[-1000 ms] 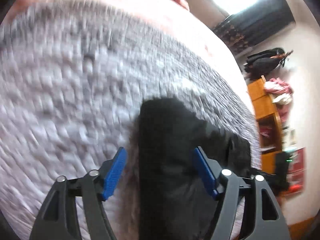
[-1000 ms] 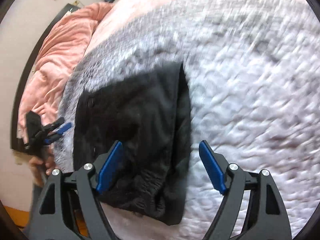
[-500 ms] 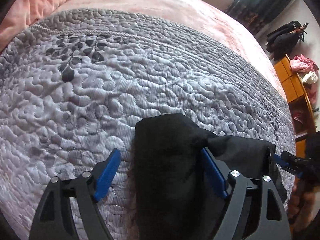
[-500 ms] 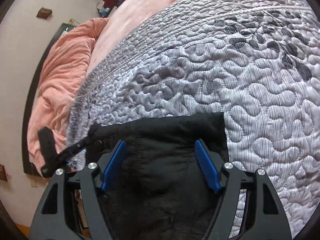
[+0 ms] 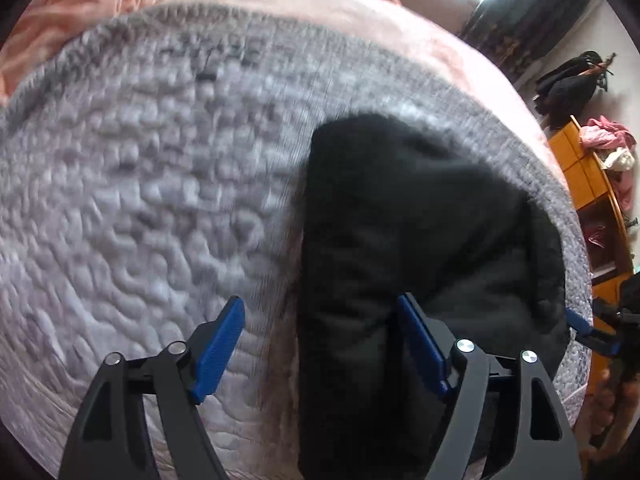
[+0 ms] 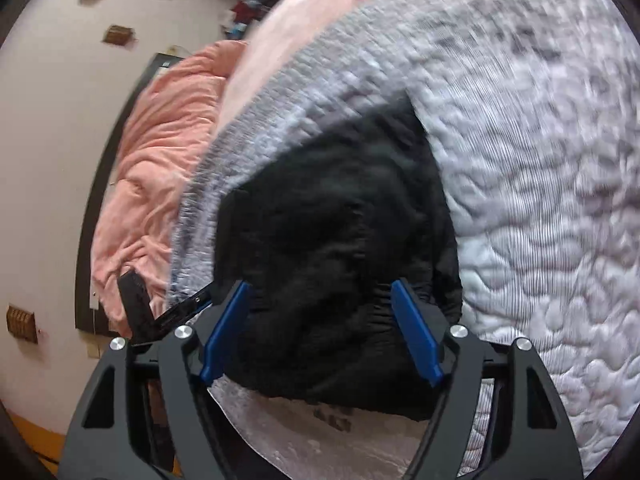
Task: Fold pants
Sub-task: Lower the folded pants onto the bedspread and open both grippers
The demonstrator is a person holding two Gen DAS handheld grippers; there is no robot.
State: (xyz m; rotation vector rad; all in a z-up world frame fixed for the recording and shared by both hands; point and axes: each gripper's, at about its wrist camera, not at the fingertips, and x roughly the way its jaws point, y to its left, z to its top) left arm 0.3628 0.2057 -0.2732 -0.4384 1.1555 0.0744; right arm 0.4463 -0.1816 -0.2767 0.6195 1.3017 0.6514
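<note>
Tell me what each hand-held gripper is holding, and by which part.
Nothing is held. Both the left hand-held gripper and the right hand-held gripper are closing above the black pants, pads not pressing.

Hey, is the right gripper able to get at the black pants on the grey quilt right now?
Probably yes. The right gripper hangs over the black pants on the grey quilt, its fingers closing, with nothing in the way. The blur hides whether the pads touch the cloth.

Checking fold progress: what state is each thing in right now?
black pants: folded into a compact bundle, lying on the grey quilt
left gripper: closing, pads not pressing the pants
right gripper: closing, over the pants, not gripping
</note>
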